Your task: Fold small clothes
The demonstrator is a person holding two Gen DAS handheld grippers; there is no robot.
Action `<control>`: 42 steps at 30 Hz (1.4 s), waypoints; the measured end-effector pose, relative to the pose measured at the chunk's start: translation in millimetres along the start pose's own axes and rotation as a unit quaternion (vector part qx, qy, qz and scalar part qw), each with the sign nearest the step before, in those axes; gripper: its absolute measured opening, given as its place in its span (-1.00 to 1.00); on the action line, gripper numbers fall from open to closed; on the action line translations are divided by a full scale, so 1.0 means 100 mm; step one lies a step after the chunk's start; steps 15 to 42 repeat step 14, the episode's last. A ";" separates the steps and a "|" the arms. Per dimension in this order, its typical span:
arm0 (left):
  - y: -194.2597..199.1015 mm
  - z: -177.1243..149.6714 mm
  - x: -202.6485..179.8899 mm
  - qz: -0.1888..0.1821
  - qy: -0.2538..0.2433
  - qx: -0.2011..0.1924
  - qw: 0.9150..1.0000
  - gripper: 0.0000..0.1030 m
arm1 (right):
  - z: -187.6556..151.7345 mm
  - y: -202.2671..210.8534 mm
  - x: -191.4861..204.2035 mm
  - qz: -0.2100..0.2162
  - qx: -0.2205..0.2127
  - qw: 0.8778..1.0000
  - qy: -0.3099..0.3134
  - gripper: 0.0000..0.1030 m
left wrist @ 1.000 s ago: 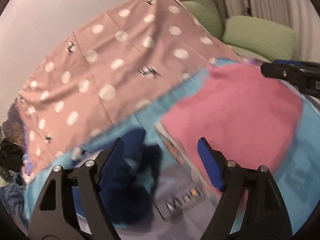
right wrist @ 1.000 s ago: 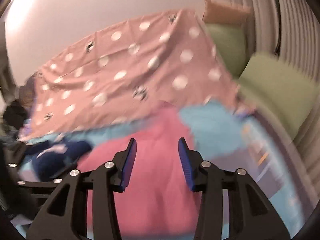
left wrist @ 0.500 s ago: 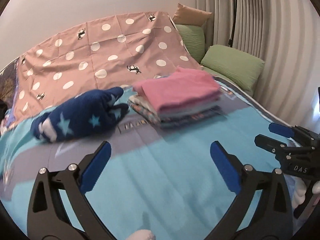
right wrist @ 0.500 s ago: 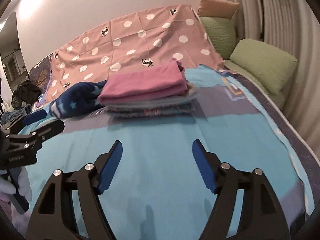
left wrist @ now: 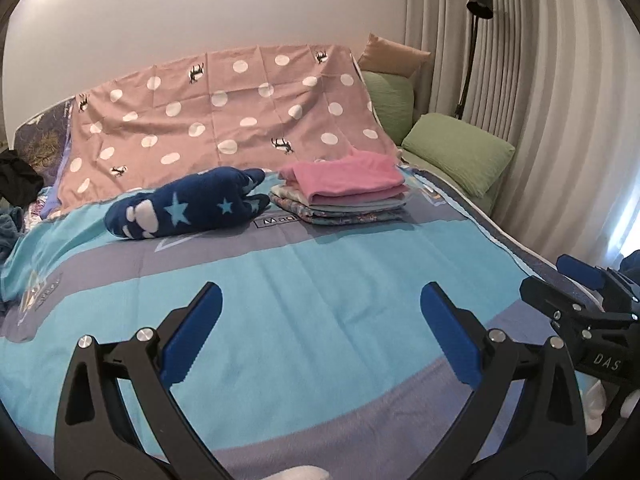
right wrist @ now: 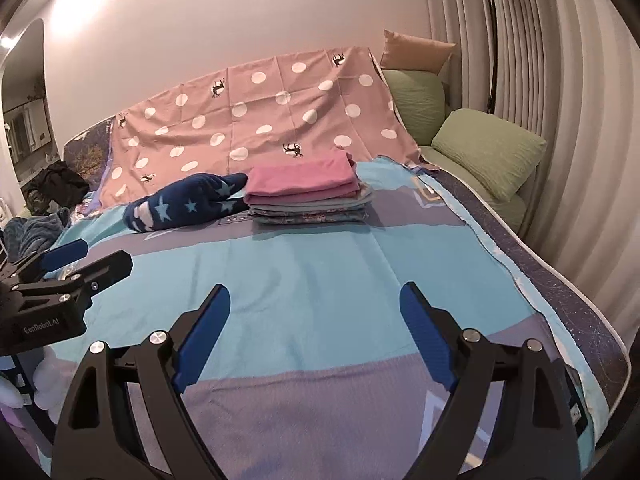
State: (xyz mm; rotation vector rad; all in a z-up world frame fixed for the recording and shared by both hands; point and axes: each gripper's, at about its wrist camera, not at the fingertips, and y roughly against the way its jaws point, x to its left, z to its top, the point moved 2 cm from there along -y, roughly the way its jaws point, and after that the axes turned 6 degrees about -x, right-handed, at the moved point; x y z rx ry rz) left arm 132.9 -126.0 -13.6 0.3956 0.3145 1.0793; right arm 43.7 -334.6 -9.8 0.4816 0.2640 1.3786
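Both grippers hang over the near part of the bed with their jaws spread wide and nothing between them: the left gripper [left wrist: 320,328] fills the bottom of its own view, the right gripper [right wrist: 314,330] the bottom of the other. The stack of folded clothes [left wrist: 344,188], pink piece on top, sits at the centre of both frames on the blue bedspread [left wrist: 304,280], with the navy star-patterned garment [left wrist: 188,208] just beside it to the left, unfolded and bunched. Only the right wrist view shows the mirror [right wrist: 22,92] at the upper left and the bedspread's edge [right wrist: 520,280] running down the right side. Only the left wrist view shows the heap of loose clothes [left wrist: 16,184] at the far left edge. A broad bare stretch of bedspread lies between the grippers and the stack.
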 end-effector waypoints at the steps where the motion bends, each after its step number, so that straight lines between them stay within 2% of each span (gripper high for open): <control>1: 0.09 0.00 0.00 0.004 -0.003 -0.008 1.000 0.96 | 0.00 0.05 0.01 0.000 -0.001 1.000 -0.001 0.70; 7: 0.47 0.00 -0.06 0.007 -0.019 -0.030 0.999 0.96 | 0.01 0.27 0.07 0.005 -0.011 1.000 -0.008 0.76; 13: 0.67 -0.04 -0.08 0.012 -0.022 -0.034 0.999 0.96 | -0.02 0.42 0.18 0.006 -0.016 1.000 0.006 0.77; 42: 0.68 -0.05 -0.08 0.013 -0.024 -0.034 0.999 0.96 | -0.02 0.43 0.19 0.007 -0.016 1.000 0.006 0.77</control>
